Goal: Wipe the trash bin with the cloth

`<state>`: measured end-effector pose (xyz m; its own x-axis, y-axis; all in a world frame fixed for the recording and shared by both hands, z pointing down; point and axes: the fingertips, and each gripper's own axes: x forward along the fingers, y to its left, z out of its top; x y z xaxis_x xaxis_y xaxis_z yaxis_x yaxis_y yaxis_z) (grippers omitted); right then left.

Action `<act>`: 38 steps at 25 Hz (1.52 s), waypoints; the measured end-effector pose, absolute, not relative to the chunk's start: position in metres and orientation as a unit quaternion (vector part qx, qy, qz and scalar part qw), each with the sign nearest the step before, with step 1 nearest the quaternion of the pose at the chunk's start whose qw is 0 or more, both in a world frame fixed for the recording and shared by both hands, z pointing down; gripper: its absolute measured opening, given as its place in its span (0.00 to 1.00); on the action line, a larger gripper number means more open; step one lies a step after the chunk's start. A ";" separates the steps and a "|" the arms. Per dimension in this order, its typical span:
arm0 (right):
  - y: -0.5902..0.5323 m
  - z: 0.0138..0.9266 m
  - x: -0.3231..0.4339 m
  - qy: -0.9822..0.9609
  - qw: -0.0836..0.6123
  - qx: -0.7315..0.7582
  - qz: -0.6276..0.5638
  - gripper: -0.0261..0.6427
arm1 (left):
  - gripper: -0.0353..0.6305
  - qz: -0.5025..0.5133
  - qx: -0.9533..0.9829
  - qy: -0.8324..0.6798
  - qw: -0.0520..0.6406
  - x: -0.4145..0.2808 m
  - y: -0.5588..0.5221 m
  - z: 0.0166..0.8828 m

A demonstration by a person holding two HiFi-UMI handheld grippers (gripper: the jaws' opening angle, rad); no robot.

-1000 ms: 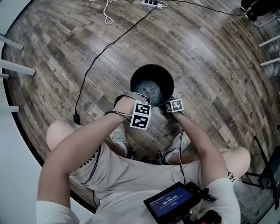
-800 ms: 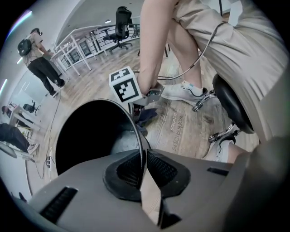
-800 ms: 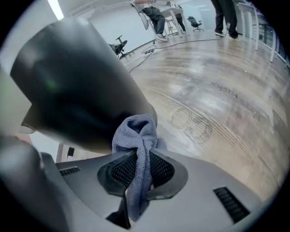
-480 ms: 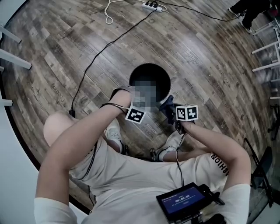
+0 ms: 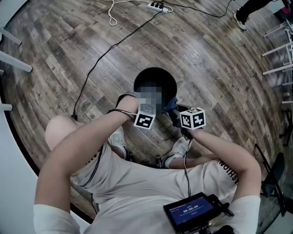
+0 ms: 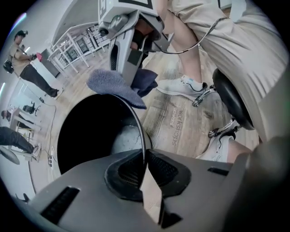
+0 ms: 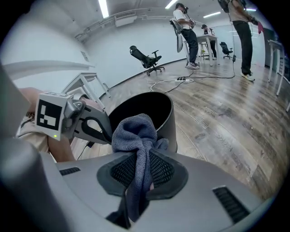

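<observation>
The black round trash bin (image 5: 154,77) stands on the wood floor in front of the seated person's feet. My left gripper (image 6: 146,168) points steeply down at the bin's near rim (image 6: 144,136); its jaws have just been closing, and the thin rim sits pinched between the pads. My right gripper (image 7: 141,170) is shut on a blue-grey cloth (image 7: 136,131), which bunches above the jaws. It hangs beside the bin's right edge, above rim height. In the left gripper view the cloth (image 6: 113,84) dangles over the bin's far rim.
A power strip (image 5: 158,4) with white and black cables (image 5: 105,52) lies on the floor beyond the bin. The person's shoes (image 5: 120,139) and stool base sit close behind it. White desk legs (image 5: 13,59) stand left, people and an office chair (image 7: 147,58) farther off.
The right gripper has risen with the cloth from low at the bin's rim to above it. The left gripper has stayed at the near rim.
</observation>
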<state>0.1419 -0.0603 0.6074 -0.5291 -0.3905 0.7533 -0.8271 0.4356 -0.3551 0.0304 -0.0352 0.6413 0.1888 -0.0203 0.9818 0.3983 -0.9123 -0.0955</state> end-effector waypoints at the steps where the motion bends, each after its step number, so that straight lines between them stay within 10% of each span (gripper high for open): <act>1: -0.063 0.612 0.143 -0.792 0.297 0.386 0.368 0.13 | 0.11 -0.622 -0.754 -0.127 0.171 0.033 -0.034 0.641; 38: -0.081 0.805 0.164 -0.686 0.347 0.449 0.454 0.13 | 0.10 -0.598 -0.785 -0.088 0.137 0.057 -0.026 0.634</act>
